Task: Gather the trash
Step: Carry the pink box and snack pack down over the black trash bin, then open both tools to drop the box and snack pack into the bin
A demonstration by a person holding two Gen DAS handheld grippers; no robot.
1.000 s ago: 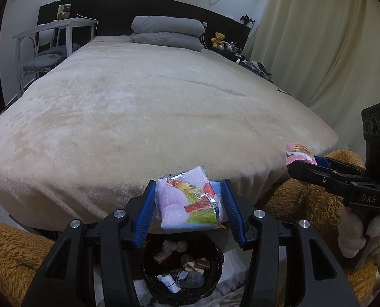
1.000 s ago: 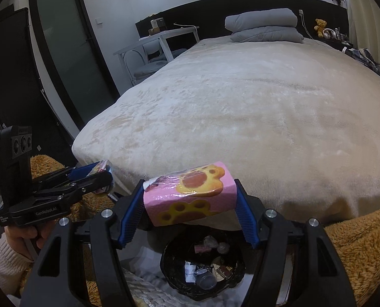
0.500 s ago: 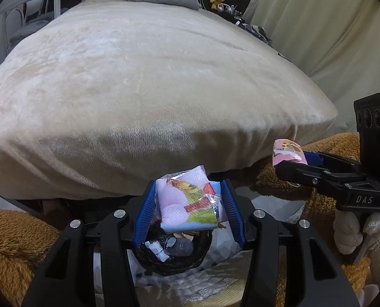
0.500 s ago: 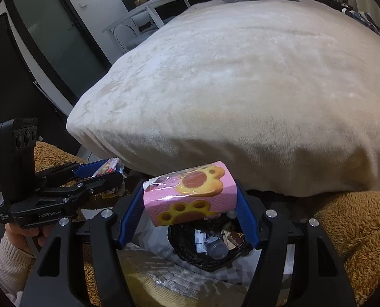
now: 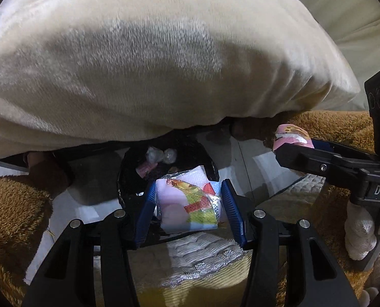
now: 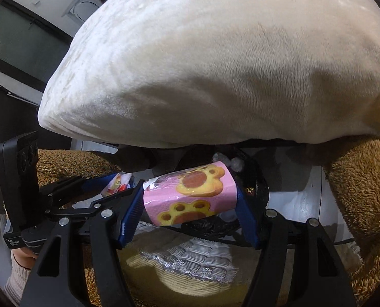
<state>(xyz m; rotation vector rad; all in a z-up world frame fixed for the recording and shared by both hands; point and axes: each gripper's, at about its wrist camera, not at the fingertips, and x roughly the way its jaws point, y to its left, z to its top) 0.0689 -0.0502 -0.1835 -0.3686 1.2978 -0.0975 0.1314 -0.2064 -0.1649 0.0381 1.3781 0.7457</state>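
Trash in both grippers right now. Left gripper (image 5: 188, 204) has its jaws clamped on a white wrapper (image 5: 187, 204), sitting just over the black bin (image 5: 128, 179) at the foot of the bed (image 5: 151, 64). Right gripper (image 6: 190, 204) is squeezing a pink paw-print packet (image 6: 190, 197) above that same bin, jaws only as wide as the packet.

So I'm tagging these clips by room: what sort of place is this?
Most likely a bedroom. A large bed under a cream plush blanket fills both views, a brown shaggy rug lies on the floor beside it, and a small trash bin with a black liner sits at its foot.
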